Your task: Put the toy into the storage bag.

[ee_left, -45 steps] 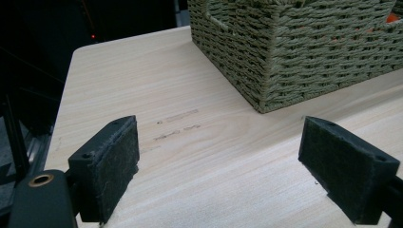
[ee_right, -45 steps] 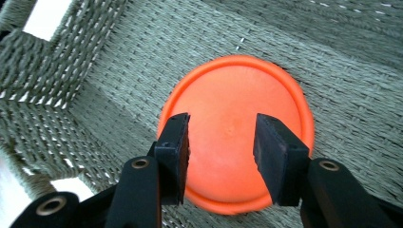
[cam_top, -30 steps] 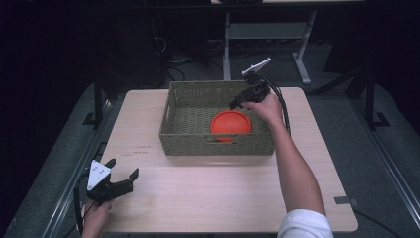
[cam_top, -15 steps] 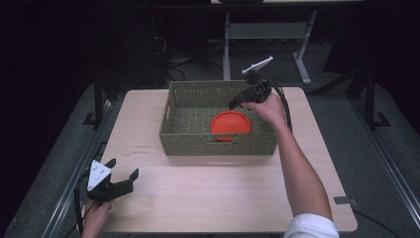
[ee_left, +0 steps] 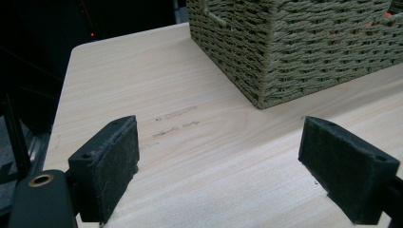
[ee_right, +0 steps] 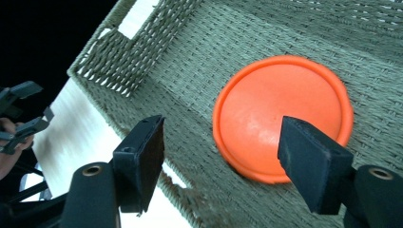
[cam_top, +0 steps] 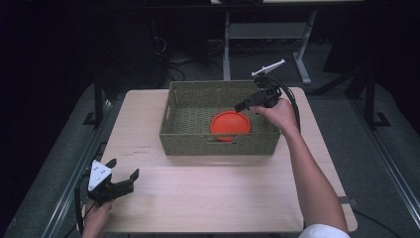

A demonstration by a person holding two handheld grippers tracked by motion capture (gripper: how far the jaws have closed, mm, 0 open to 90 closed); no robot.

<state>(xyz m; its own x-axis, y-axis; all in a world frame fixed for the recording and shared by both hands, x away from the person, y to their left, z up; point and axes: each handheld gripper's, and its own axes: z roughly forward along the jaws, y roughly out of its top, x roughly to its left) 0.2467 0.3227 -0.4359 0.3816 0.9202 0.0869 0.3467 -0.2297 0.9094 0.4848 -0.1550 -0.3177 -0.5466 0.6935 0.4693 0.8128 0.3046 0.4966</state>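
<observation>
An orange disc lies flat on the floor of a woven green basket at the middle of the wooden table. My right gripper hovers over the basket's right rim, pointing down at the disc. In the right gripper view the disc lies below the right gripper. Its jaws have just been opening and stand apart with nothing between them. My left gripper rests open near the table's front left corner. In the left gripper view it faces the basket's corner.
The basket has handle cut-outs in its walls. A metal stand and cables sit on the dark floor beyond the table. Bare wood lies between the left gripper and the basket.
The right gripper has drawn back slightly toward the basket's right side and risen a little, its jaws wider. The disc stays in the basket. The left gripper has not moved.
</observation>
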